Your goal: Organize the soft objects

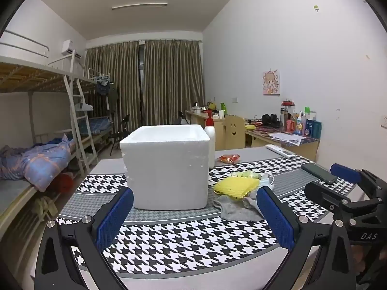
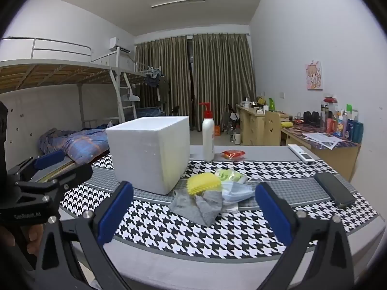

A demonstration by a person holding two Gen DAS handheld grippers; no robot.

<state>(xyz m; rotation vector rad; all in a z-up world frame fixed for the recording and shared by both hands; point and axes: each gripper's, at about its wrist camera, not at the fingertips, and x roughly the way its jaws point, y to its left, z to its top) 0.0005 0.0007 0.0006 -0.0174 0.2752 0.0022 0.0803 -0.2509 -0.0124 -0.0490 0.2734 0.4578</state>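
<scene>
A white foam box (image 1: 167, 166) (image 2: 150, 152) stands open-topped on the houndstooth tablecloth (image 1: 183, 239). Right of it lies a pile of soft things: a yellow foam net (image 1: 235, 186) (image 2: 203, 182), a grey sock (image 1: 235, 209) (image 2: 198, 204), a blue face mask (image 2: 238, 191) and a pale green packet (image 2: 228, 175). My left gripper (image 1: 194, 213) is open and empty, short of the box. My right gripper (image 2: 193, 209) is open and empty, just short of the sock. The right gripper also shows in the left wrist view (image 1: 324, 183).
A white pump bottle (image 2: 208, 137) with a red top stands behind the box. A red snack packet (image 2: 233, 154), a white remote (image 2: 301, 153) and a black phone (image 2: 335, 189) lie on the table. Bunk beds stand left, desks right.
</scene>
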